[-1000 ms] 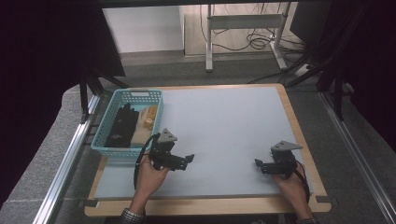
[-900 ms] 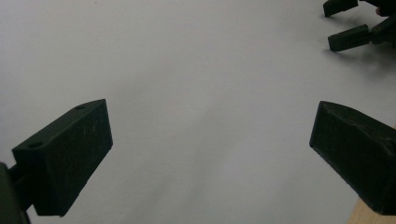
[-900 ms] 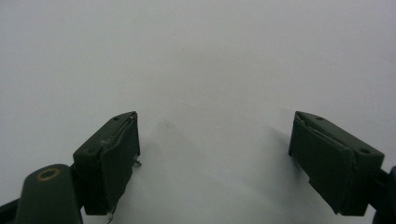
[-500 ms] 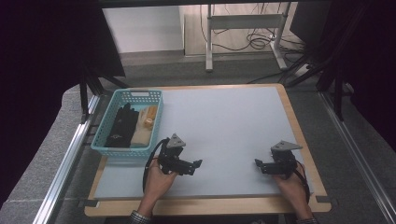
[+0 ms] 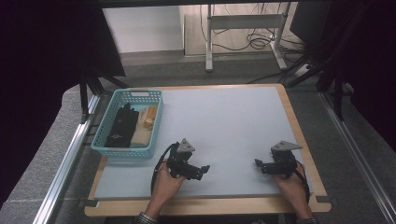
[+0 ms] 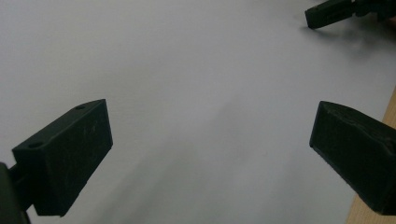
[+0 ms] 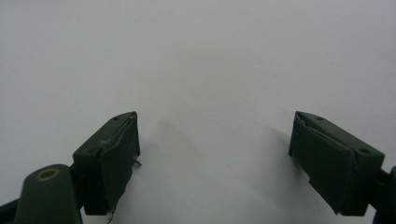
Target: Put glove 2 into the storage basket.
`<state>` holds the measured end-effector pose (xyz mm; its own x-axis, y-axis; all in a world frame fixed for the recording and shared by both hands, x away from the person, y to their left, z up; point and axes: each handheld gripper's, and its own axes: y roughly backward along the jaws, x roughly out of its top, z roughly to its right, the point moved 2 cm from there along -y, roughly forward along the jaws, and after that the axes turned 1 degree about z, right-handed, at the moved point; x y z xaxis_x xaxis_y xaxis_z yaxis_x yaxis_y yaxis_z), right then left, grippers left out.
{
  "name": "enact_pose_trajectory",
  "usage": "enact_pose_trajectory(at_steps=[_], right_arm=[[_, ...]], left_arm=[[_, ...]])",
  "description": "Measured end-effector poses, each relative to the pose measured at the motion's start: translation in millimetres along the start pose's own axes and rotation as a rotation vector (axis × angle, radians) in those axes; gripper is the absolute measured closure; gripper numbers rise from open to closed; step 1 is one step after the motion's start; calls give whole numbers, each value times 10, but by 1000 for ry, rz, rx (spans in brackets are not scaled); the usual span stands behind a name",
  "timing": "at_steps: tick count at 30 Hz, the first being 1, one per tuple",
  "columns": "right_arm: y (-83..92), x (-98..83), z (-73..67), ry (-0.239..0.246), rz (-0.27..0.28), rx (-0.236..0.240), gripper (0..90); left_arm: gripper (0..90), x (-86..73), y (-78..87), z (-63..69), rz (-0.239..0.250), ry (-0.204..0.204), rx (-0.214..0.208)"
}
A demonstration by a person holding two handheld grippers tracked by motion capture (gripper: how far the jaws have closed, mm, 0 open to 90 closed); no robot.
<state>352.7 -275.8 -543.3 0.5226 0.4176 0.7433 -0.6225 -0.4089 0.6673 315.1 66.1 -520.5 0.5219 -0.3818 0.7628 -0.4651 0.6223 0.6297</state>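
Note:
My left gripper (image 5: 203, 169) rests low over the pale grey mat (image 5: 224, 126) near the front, right of the basket, held by a hand. Its jaws stand wide apart in the left gripper view (image 6: 210, 154), with bare mat between them. My right gripper (image 5: 258, 164) sits near the front right of the mat, its jaws pointing left. In the right gripper view (image 7: 215, 158) its jaws are spread with nothing between them. The right gripper's jaw tip (image 6: 327, 13) shows at the top right of the left gripper view.
A teal plastic basket (image 5: 108, 147) stands at the mat's left edge, holding black cloth (image 5: 122, 125), a cream item (image 5: 140, 135) and an orange-tan item (image 5: 151, 115). The wooden table rim (image 5: 205, 206) runs along the front. Metal rails and dark frames flank the table.
My left gripper has moved right and toward the front edge, away from the basket. The right gripper has stayed put.

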Motion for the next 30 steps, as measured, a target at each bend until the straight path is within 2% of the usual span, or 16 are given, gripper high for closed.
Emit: enact_pose_trajectory(at_steps=[15, 30], right_arm=[[0, 0, 0, 0, 0, 0, 160], [0, 0, 0, 0, 0, 0, 160]], left_arm=[[0, -101, -215, 61, -38, -25, -12], [0, -205, -342, 64, -55, -10, -23]])
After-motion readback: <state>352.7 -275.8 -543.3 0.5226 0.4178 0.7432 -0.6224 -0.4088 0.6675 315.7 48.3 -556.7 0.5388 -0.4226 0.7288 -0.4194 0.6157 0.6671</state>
